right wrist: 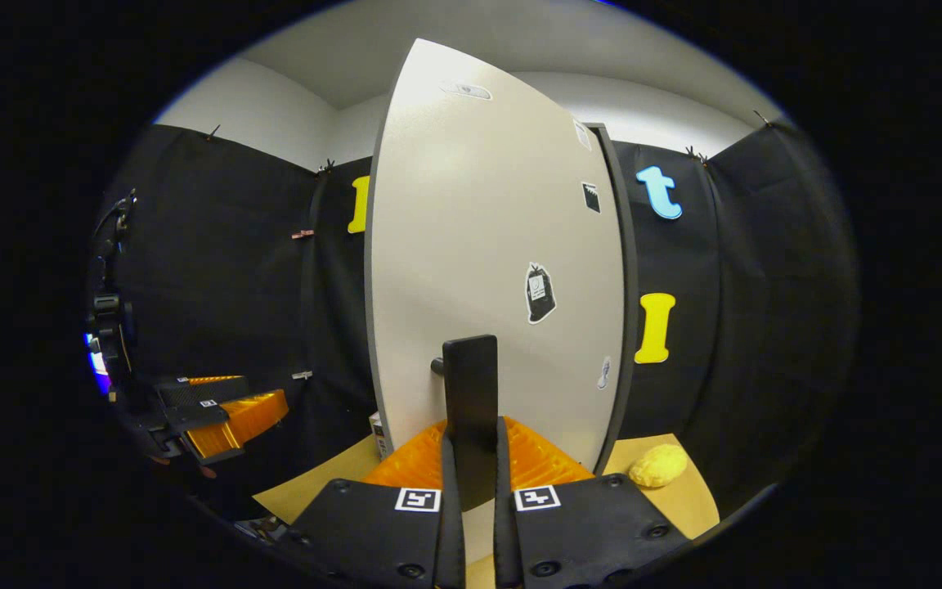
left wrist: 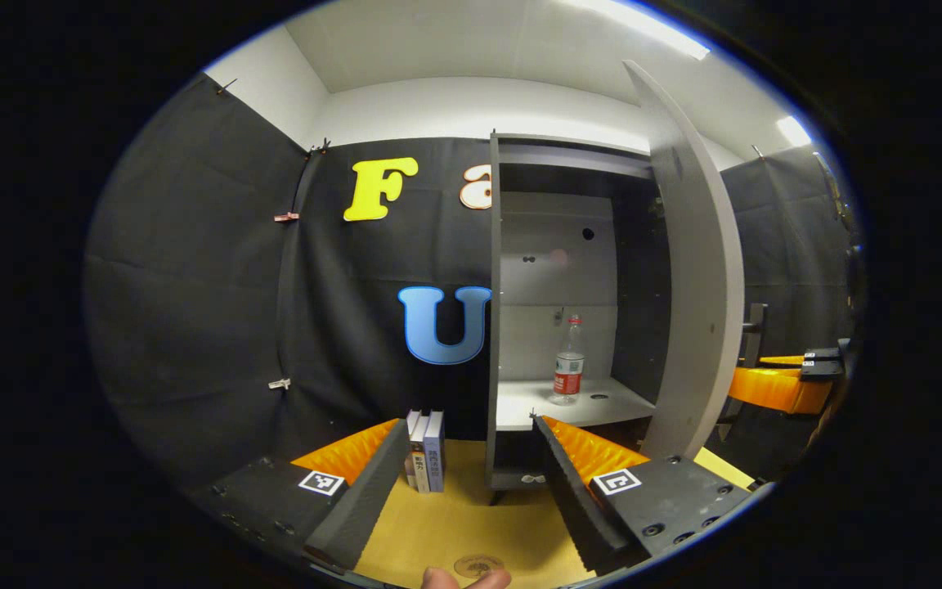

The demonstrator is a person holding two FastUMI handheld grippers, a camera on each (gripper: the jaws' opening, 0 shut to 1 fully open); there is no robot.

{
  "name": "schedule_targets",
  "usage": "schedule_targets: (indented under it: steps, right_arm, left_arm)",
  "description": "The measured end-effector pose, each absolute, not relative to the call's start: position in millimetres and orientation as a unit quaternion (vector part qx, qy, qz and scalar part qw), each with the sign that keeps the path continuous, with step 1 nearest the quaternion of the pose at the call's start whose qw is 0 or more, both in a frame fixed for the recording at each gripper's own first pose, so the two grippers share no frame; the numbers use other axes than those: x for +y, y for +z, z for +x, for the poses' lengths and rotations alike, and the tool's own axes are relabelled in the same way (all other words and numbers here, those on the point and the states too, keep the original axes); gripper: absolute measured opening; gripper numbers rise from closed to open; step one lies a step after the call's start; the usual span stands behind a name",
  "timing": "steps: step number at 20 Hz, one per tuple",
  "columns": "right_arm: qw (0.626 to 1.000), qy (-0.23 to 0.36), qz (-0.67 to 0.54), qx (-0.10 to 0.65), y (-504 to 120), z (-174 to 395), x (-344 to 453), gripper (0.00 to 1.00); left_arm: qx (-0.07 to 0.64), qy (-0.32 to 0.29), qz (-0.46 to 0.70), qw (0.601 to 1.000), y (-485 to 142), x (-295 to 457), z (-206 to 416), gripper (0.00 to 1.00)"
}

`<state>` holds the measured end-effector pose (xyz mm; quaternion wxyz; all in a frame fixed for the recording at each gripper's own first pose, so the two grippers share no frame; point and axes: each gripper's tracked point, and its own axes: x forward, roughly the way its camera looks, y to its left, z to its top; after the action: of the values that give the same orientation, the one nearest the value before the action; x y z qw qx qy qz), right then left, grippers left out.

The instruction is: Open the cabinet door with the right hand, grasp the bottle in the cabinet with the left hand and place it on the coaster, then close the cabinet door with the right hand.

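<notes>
Jaws first: those of the right gripper [right wrist: 471, 470] are clenching the cabinet door's handle [right wrist: 471, 409] from both sides, the dark upright bar sitting between the two fingers; those of the left gripper [left wrist: 471, 458] are standing released, wide apart and holding nothing.

Cabinet [left wrist: 494, 311] is serving as the landmark. Its grey door [left wrist: 696, 270] is standing swung well out on the cabinet's right side, edge-on in the left gripper view, so the opening step is judged to be at or near its end. Inside the cabinet, on the pale shelf [left wrist: 520, 405], a clear plastic bottle [left wrist: 568, 364] with a red cap and red label is standing upright, apart from the walls. In front of the cabinet, on the yellow tabletop [left wrist: 455, 523], a round coaster [left wrist: 477, 564] is lying near the left gripper's base. Books [left wrist: 425, 450] are standing just left of the cabinet's foot — a yellow sponge-like lump [right wrist: 657, 465] is lying to the right of the door.

Step in hand: door held open, bottle not yet grasped. Next move is judged to call for the left gripper advancing into the cabinet, level with the bottle's body, fingers passing either side before closing — the door needing to be kept clear of that path.
</notes>
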<state>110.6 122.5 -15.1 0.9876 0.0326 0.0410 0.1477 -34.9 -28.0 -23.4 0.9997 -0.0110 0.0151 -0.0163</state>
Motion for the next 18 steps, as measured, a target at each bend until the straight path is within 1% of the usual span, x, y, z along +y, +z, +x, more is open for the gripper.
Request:
schedule_targets:
  steps: [1,2,3,4,8,11,12,13,15,16,17,18]
  right_arm:
    - [0.989,0.139,0.033,0.041,-15.4,111.4,115.0,0.18]
    - [0.990,0.130,0.038,0.043,-15.6,111.1,110.8,0.18]
    - [0.990,0.123,0.043,0.044,-15.7,108.7,109.2,0.18]
    - [0.991,0.116,0.045,0.042,-15.9,107.5,105.7,0.18]
    - [0.995,0.079,0.045,0.038,-14.4,104.8,87.6,0.18]
    - [0.996,0.052,0.047,0.052,-20.7,101.9,74.2,0.18]
    - [0.997,0.046,0.045,0.051,-20.3,100.2,70.1,0.18]
    - [0.997,0.040,0.045,0.051,-19.7,100.5,65.6,0.18]
    - [0.997,0.024,0.055,0.053,-20.4,101.2,58.6,0.17]
    - [0.997,0.014,0.058,0.052,-20.5,100.7,55.4,0.23]
    - [0.997,0.006,0.057,0.052,-21.5,100.2,51.2,0.18]
    - [0.997,-0.002,0.055,0.051,-19.9,98.5,46.2,0.14]
  left_arm:
    - [0.015,-0.020,-0.011,1.000,-22.2,-32.0,-34.7,0.95]
    - [0.014,-0.025,-0.011,1.000,-22.4,-36.5,-34.5,0.92]
    - [0.013,-0.029,-0.011,0.999,-21.3,-40.8,-33.6,0.92]
    - [0.012,-0.034,-0.010,0.999,-20.9,-45.2,-33.5,0.94]
    - [0.012,-0.047,-0.010,0.999,-20.1,-56.3,-31.1,0.95]
    - [0.010,-0.056,-0.012,0.998,-17.6,-64.4,-28.9,0.95]
    - [0.009,-0.058,-0.013,0.998,-17.7,-66.1,-28.3,0.92]
    - [0.009,-0.061,-0.014,0.998,-17.2,-69.2,-27.6,0.94]
    - [0.011,-0.065,-0.016,0.998,-19.0,-73.9,-25.0,0.94]
    - [0.013,-0.067,-0.016,0.998,-20.5,-76.2,-23.9,0.92]
    - [0.014,-0.070,-0.017,0.997,-21.0,-79.4,-22.7,0.92]
    - [0.015,-0.071,-0.017,0.997,-22.4,-82.3,-21.3,0.95]
